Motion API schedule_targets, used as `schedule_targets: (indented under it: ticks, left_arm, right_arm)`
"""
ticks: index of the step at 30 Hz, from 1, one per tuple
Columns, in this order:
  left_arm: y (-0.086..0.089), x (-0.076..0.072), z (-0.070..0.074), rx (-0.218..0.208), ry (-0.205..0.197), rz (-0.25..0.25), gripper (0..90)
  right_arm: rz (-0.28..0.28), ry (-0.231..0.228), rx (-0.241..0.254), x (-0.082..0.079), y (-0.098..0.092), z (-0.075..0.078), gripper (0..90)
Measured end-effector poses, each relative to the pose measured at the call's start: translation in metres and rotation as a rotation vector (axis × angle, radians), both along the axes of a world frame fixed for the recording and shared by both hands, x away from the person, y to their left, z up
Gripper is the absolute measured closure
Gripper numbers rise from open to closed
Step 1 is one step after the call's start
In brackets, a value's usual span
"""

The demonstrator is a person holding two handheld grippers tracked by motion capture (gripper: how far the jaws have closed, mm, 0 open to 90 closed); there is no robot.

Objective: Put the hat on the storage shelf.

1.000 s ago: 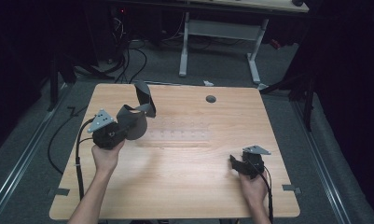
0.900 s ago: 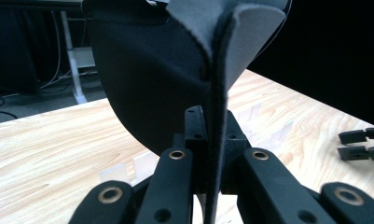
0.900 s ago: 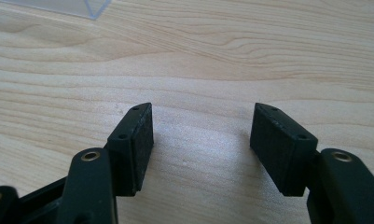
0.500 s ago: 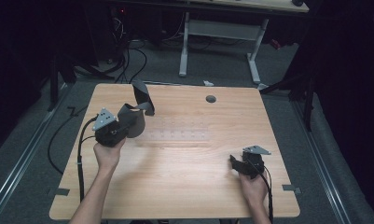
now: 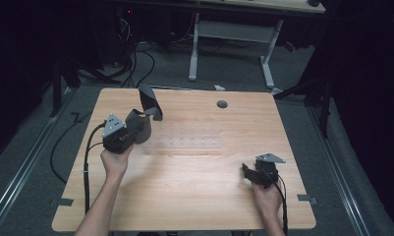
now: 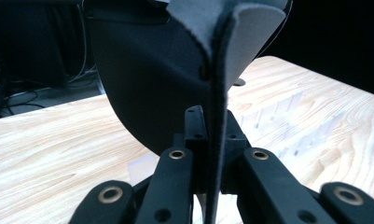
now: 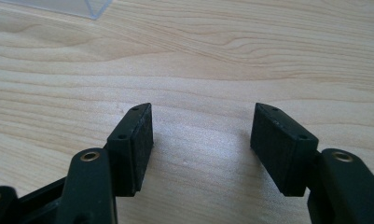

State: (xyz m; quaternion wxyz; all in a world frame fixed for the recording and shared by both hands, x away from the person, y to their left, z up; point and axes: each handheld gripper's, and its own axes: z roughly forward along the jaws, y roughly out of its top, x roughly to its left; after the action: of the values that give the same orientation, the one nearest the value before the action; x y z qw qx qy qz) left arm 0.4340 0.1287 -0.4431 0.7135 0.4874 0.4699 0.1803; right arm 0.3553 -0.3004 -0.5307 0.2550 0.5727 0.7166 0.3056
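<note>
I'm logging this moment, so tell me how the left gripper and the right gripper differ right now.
The left gripper is shut on a dark grey fabric sheet; the right gripper is open, nothing between its jaws. The left one sits toward the table's far left part with the sheet curling up from it; the right one sits near the right front edge, low over bare wood. Both are black, hand-held, and carry a grey three-cornered plate.

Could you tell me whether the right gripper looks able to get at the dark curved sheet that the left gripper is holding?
Probably yes. The right gripper is open and holds nothing, and bare tabletop lies between it and the dark sheet. The left gripper is shut on the sheet's lower edge, leaving its upper part free.
</note>
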Motion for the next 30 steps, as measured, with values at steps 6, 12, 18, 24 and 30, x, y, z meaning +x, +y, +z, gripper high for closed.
schedule_targets:
  ticks: [6, 12, 18, 24, 30]
  left_arm:
    - [-0.003, 0.005, -0.006, 0.024, -0.004, 0.012, 86.1]
    - [-0.007, 0.008, -0.015, 0.036, -0.010, 0.014, 86.1]
    - [-0.007, 0.009, -0.028, 0.030, 0.004, 0.018, 86.1]
    - [-0.005, 0.009, -0.035, 0.002, 0.022, 0.021, 85.9]
    - [-0.003, 0.008, -0.035, 0.000, 0.052, 0.017, 85.3]
  right_arm:
    - [0.000, 0.000, 0.000, 0.000, 0.000, 0.000, 39.2]
    - [0.001, -0.001, -0.001, 0.000, 0.000, 0.000, 39.1]
    - [0.005, -0.001, -0.004, 0.000, 0.000, 0.000, 38.9]
    - [0.003, 0.001, -0.002, 0.000, 0.000, 0.000, 39.0]
    - [0.004, -0.001, -0.003, 0.000, 0.000, 0.000, 39.0]
